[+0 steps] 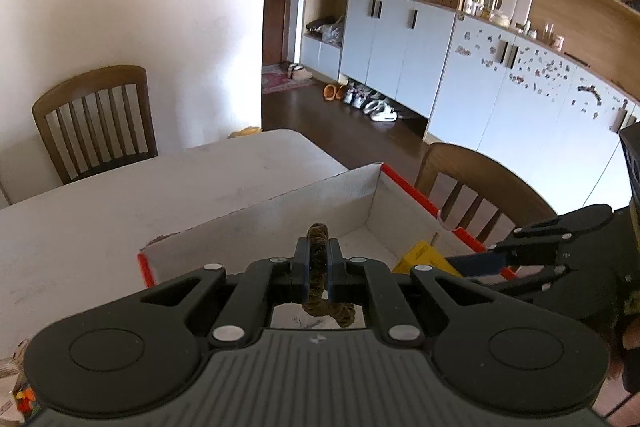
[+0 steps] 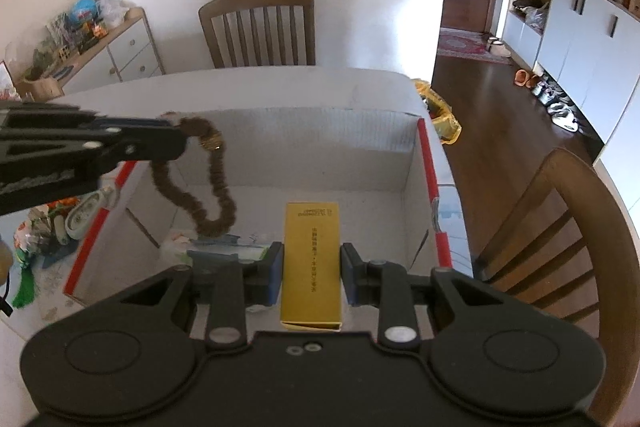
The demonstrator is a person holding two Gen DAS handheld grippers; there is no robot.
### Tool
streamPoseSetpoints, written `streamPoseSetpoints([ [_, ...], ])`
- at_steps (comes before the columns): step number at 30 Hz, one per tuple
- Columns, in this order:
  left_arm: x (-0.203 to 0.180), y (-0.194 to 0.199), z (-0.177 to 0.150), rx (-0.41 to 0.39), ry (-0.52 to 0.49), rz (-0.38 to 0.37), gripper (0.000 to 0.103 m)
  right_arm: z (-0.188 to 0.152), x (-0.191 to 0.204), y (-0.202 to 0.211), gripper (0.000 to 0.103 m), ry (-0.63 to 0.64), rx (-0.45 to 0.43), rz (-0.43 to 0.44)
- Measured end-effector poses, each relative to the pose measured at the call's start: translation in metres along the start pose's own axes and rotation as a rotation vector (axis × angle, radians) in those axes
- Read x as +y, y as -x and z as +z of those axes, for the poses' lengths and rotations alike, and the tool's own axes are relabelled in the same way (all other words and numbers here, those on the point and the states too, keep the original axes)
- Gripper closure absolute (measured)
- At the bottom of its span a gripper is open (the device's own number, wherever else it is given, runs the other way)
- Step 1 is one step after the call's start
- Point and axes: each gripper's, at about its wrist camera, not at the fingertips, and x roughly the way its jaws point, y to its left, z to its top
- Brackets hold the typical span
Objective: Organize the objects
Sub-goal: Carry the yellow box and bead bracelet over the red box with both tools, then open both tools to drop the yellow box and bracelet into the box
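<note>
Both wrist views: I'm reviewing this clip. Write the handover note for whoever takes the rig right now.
Left gripper: shut on the brown bead bracelet, which dangles over the cardboard box.
Right gripper: jaws either side of the yellow carton inside the box; contact unclear.
Done: carton and a few small items are in the box.
Left: release the bracelet into the box; clutter remains on the table left of the box.

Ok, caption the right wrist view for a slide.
Right gripper straddles yellow box in the cardboard box.
</note>
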Motion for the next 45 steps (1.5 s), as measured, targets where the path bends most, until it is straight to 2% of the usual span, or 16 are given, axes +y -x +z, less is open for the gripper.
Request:
streamPoseSetpoints([
  [16, 0.011, -0.089, -0.002, 0.164, 0.072, 0.045, 0.095, -0.001, -0.008, -0.065, 0.075, 0.085, 0.127, -0.007],
  [31, 0.022, -0.126, -0.018, 0.347, 0.07, 0.104, 0.095, -0.001, -0.008, -0.08, 0.075, 0.109, 0.177, 0.018],
  [37, 0.024, -0.124, -0.018, 0.356, 0.073, 0.115, 0.095, 0.002, -0.013, -0.079, 0.074, 0.102, 0.172, 0.027],
  [45, 0.025, -0.112, -0.012, 0.314, 0.085, 0.127, 0.095, 0.006, -0.013, -0.066, 0.07, 0.098, 0.138, 0.035],
])
